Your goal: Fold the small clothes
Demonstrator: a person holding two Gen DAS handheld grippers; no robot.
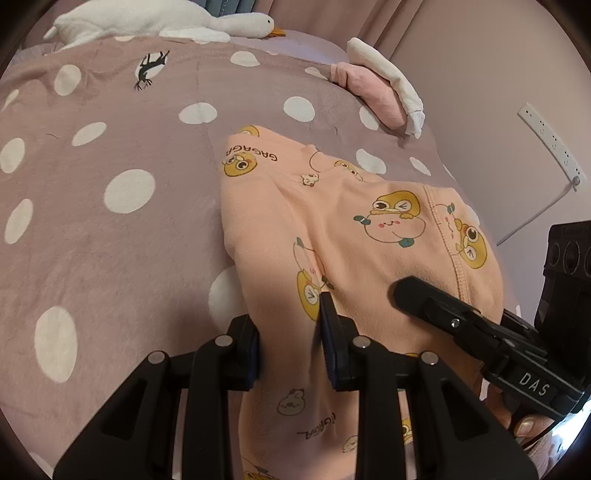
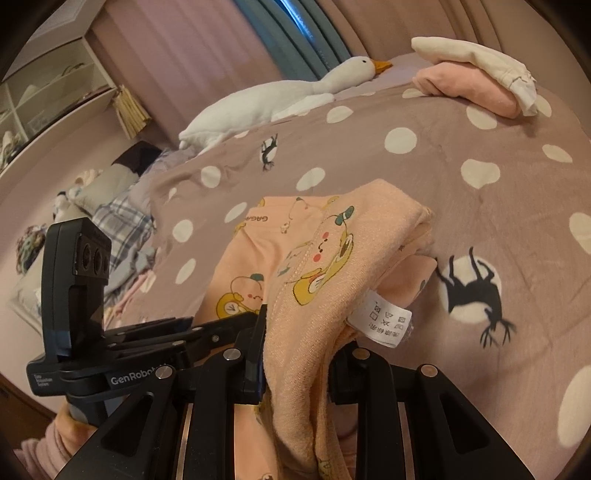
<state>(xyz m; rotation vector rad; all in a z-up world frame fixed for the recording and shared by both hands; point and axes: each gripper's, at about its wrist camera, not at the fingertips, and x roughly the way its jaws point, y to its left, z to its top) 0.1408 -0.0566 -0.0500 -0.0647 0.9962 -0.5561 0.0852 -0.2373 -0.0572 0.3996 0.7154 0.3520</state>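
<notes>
Two-gripper hold on a peach printed garment [image 1: 332, 229] above a dotted bedspread [image 1: 110, 147]. In the left wrist view the left gripper [image 1: 290, 343] pinches a gathered fold of the cloth between its pads; the garment runs away from the fingers toward 12 o'clock, its far end, with the lettered print, lying flat on the bedspread. The right gripper [image 1: 406, 291] enters the same view from 4 o'clock, just beside the left one, its tip over the stitched band of the cloth. In the right wrist view the right gripper [image 2: 295, 354] is closed on a thick edge of the garment, which drapes over its jaws; a white care label [image 2: 380, 321] hangs free at 2 o'clock from the fingertips, and the rest of the cloth extends toward 11 o'clock to the bedspread. The long axis of the garment thus runs from the two grips straight away from the person, near end lifted, far end resting. Both hands hold that same near end, so neither is clearly nearer the far end; the fold most likely depends on carrying the held end along this axis over the resting part. A stack of folded clothes [image 1: 380, 88] lies well apart at 1 o'clock, a plush goose [image 1: 166, 22] at 11 o'clock.
</notes>
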